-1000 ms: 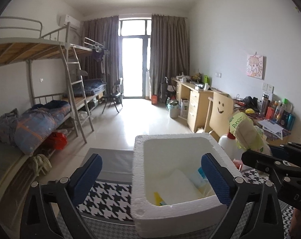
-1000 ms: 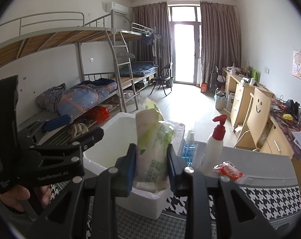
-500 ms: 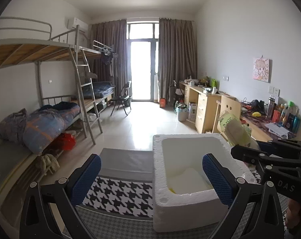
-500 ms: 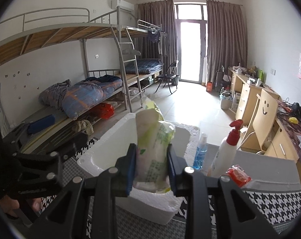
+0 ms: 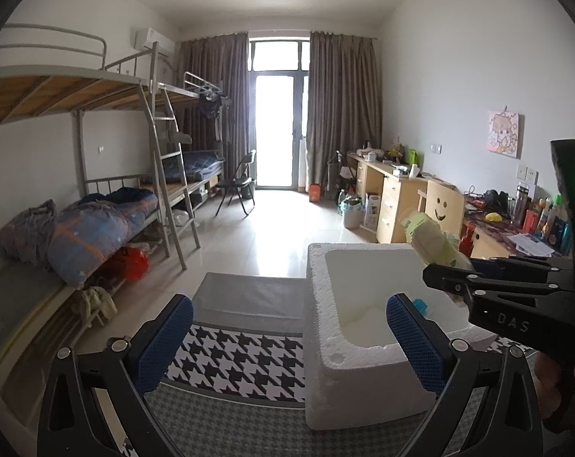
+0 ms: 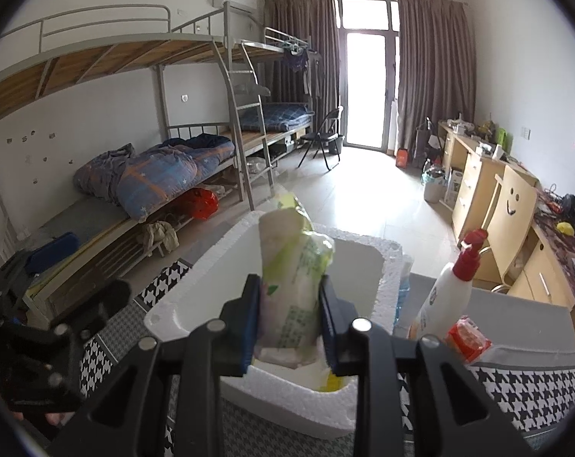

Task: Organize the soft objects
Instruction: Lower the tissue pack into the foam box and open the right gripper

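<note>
While the right gripper clamps a soft green-and-white wipes pack upright above the white foam box, the pack could buckle, catch the box's crumbly rim and tip out if let go too high. At 3 o'clock of the box, a red-capped pump bottle crowds that edge; open houndstooth cloth lies at 9 o'clock, under the left gripper, spread wide and empty.
</note>
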The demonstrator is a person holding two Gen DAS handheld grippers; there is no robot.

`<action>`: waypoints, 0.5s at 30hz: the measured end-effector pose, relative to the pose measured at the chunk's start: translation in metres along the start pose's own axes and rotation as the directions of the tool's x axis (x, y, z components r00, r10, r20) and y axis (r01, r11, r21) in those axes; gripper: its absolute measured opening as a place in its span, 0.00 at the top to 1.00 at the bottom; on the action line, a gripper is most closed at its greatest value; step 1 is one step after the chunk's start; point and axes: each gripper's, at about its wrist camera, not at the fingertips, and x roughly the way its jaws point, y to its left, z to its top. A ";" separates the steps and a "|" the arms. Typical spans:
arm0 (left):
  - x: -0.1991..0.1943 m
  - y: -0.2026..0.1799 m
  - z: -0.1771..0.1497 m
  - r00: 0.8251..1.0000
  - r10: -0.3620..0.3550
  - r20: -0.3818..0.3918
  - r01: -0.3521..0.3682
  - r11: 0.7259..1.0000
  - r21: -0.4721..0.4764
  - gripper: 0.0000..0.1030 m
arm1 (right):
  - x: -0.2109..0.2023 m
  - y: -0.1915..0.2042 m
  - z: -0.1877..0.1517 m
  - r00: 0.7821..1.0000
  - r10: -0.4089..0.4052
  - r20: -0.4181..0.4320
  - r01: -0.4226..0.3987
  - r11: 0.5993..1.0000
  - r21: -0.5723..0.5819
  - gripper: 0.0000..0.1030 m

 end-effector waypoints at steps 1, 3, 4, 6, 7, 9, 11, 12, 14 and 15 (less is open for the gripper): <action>0.000 0.001 -0.001 1.000 -0.002 -0.001 0.002 1.000 -0.002 0.01 | 0.003 -0.001 0.000 1.000 0.002 -0.007 -0.002 1.000 0.004 0.67; 0.000 0.001 -0.002 1.000 -0.001 -0.005 0.001 1.000 -0.001 0.01 | 0.006 -0.001 0.001 1.000 0.003 -0.017 -0.003 1.000 0.009 0.67; 0.001 0.001 -0.003 1.000 0.000 -0.007 0.000 1.000 0.002 0.01 | 0.008 -0.002 0.001 1.000 0.003 -0.022 -0.003 1.000 0.013 0.67; 0.000 0.002 -0.004 1.000 0.002 -0.010 -0.002 1.000 0.001 0.01 | 0.011 -0.002 0.001 1.000 0.003 -0.031 -0.002 1.000 0.013 0.67; 0.000 0.003 -0.004 1.000 0.000 -0.010 0.000 1.000 -0.002 0.01 | 0.011 -0.002 0.001 0.999 0.003 -0.033 -0.002 1.000 0.013 0.67; -0.001 0.003 -0.004 1.000 0.000 -0.008 0.000 1.000 -0.004 0.01 | 0.012 -0.001 0.001 0.999 0.005 -0.035 -0.005 1.000 0.011 0.67; -0.002 0.004 -0.005 1.000 0.000 -0.007 0.000 1.000 -0.006 0.01 | 0.012 -0.001 0.002 0.999 0.006 -0.036 -0.005 1.000 0.011 0.57; -0.002 0.003 -0.005 1.000 0.000 -0.009 0.000 1.000 -0.005 0.01 | 0.012 -0.001 0.001 0.999 0.004 -0.037 -0.004 1.000 0.010 0.44; -0.003 0.005 -0.005 1.000 0.003 -0.011 -0.003 1.000 -0.007 0.01 | 0.014 0.001 0.001 0.999 0.000 -0.041 0.000 1.000 0.009 0.32; -0.002 0.005 -0.005 1.000 0.002 -0.013 -0.002 1.000 -0.008 0.01 | 0.014 0.001 0.000 0.999 -0.002 -0.041 0.002 1.000 0.012 0.31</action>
